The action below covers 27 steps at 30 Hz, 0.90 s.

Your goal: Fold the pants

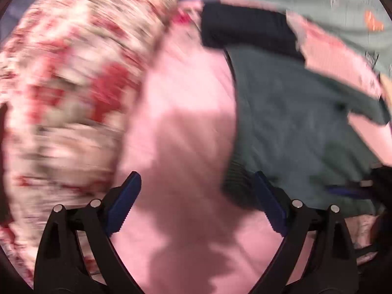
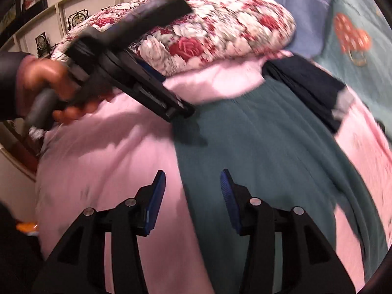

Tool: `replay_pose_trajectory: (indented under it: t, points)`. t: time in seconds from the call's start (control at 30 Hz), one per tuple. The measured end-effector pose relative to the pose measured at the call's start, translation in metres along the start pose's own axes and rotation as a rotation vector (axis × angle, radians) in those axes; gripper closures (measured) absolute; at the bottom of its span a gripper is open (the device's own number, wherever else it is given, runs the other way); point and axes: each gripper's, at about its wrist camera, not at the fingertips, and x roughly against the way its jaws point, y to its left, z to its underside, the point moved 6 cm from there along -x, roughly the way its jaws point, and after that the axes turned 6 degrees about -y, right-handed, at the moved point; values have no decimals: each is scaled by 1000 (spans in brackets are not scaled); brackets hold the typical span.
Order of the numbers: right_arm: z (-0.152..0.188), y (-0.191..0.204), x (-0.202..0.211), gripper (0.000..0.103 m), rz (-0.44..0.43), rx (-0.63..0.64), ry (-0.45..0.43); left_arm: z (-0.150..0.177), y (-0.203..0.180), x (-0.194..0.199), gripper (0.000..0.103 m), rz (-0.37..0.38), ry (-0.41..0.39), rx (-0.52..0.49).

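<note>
Pants (image 2: 257, 152), teal-green, are seen spread lengthwise on the pink bedspread (image 2: 110, 152) of a bed, with their waistband end lying toward the floral pillow (image 2: 215, 27) at the head of the bed. A folded dark garment (image 2: 308, 88) is laid just beside them, toward the far right edge. The left claw (image 1: 196, 203) is held wide apart and empty, its right finger just over the ribbed hem of the pants where cloth meets bedspread; heavy blur is shown in this view. From the right wrist view, the left claw is seen poised at the pants' left edge near the pillow, gripped by a hand (image 2: 46, 80); whether cloth is actually touched there cannot be told. The right claw (image 2: 193, 191) is likewise spread and holding nothing, and it hovers over the left edge of the pants, lower down the leg. By the look of things, the approach for a first grasp is in hand, and no fold is visible yet. Next, both claws would need to be lowered onto that left edge and pinched closed on a single layer, without the bedspread being caught, before the edge is carried across.
</note>
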Motion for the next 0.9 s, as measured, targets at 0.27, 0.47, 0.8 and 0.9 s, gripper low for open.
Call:
replay_pose_trajectory:
  t: [0.27,0.47,0.8,0.9]
  points:
    - [-19,-5,-81,84,33,-83,100,-2,48,78,9,-83,-134,30]
    - [-45,15,-51,100,-16,-156,39,8,86,92,9,-116,-153,73]
    - [-25,45,-48,93,-89,-207,89,-5,81,94,9,-123,-186,84]
    - [-16,1,18,51,-50,-301,-10,-14,45,86,9,-68,-192,16]
